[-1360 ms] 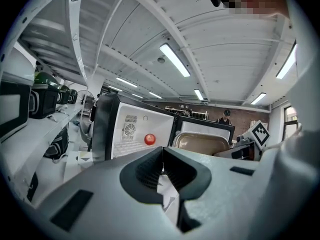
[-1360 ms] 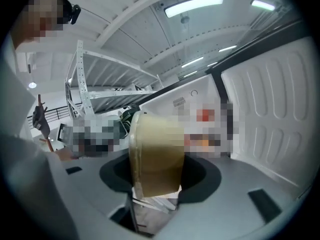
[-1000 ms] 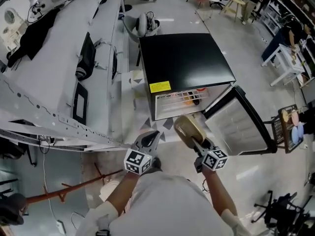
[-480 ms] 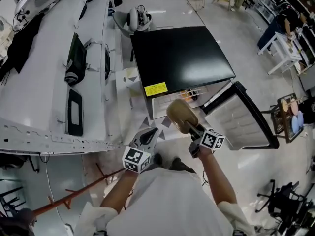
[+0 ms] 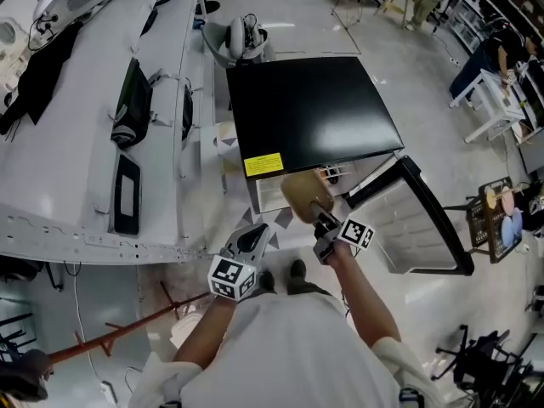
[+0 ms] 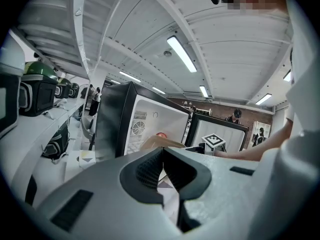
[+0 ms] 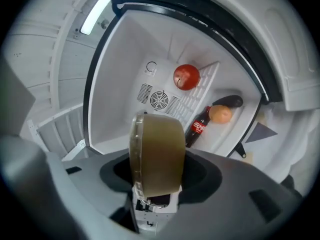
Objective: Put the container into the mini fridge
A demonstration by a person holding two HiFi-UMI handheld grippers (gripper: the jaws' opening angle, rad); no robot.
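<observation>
The black mini fridge (image 5: 314, 113) stands on the floor with its door (image 5: 421, 223) swung open to the right. My right gripper (image 5: 323, 221) is shut on a round tan container with a clear lid (image 5: 299, 192), held on edge just in front of the fridge's opening. In the right gripper view the container (image 7: 157, 151) sits clamped between the jaws and faces the white fridge interior (image 7: 120, 84). My left gripper (image 5: 253, 240) hangs lower left of the fridge, shut and holding nothing; its jaws meet in the left gripper view (image 6: 162, 170).
Inside the fridge are a red round fruit (image 7: 186, 76) on the wire shelf, a cola bottle (image 7: 199, 126), an orange (image 7: 220, 114) and a dark vegetable (image 7: 227, 102). A long white workbench (image 5: 102, 143) runs along the left. A red bar (image 5: 127, 325) lies on the floor.
My right gripper has carried the container forward and a little left, up to the fridge's opening. The left gripper has stayed shut in about the same place.
</observation>
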